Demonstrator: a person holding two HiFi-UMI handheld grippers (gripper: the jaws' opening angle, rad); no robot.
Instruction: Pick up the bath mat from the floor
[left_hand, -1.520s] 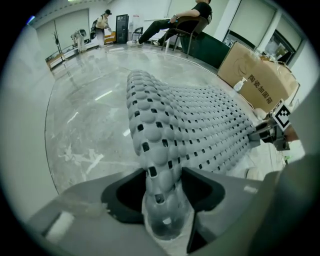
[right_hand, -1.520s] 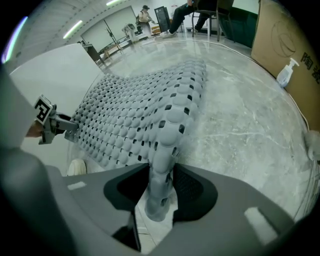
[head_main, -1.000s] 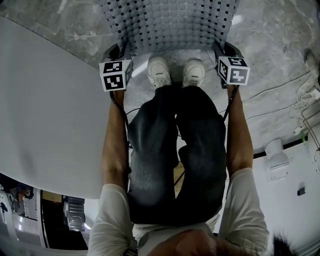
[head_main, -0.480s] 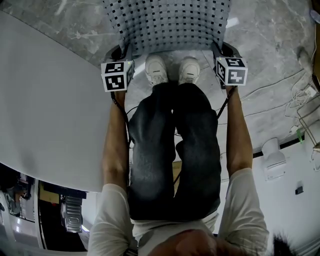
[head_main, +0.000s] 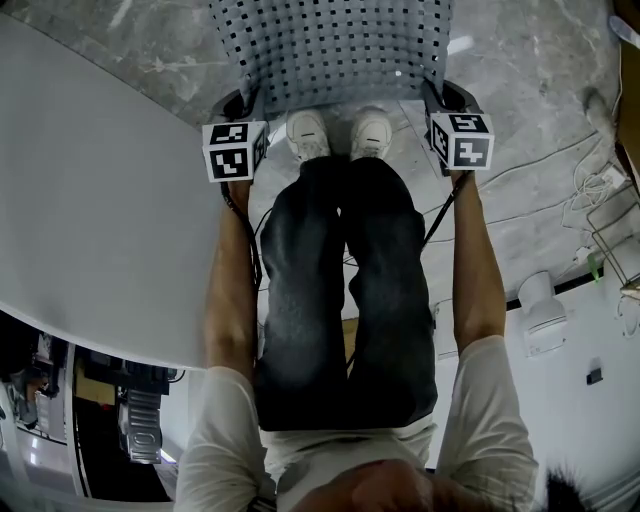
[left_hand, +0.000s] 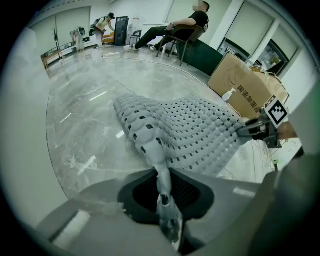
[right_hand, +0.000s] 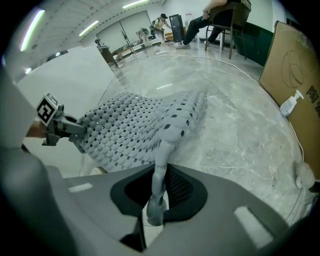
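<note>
The grey perforated bath mat (head_main: 335, 45) stretches between my two grippers, in front of the person's white shoes (head_main: 308, 135). Its near edge is off the marble floor and its far end still lies there. My left gripper (head_main: 243, 102) is shut on the mat's left corner (left_hand: 161, 175). The mat (left_hand: 200, 130) fans out from that grip. My right gripper (head_main: 441, 97) is shut on the right corner (right_hand: 158, 182), and the mat (right_hand: 135, 130) spreads away to the left. Each gripper view shows the other gripper at the far corner: the right gripper (left_hand: 246, 131) and the left gripper (right_hand: 79, 136).
A large white surface (head_main: 90, 220) fills the left of the head view. Cables (head_main: 590, 190) and a white fixture (head_main: 540, 305) lie on the floor at right. A cardboard box (right_hand: 295, 65) with a white bottle (right_hand: 290, 105) beside it stands nearby. A person sits on a chair (left_hand: 180, 27) far off.
Both grippers keep their hold on the mat's corners. In the head view the mat's near edge and the shoes have shifted slightly upward; the marker cubes have barely moved.
</note>
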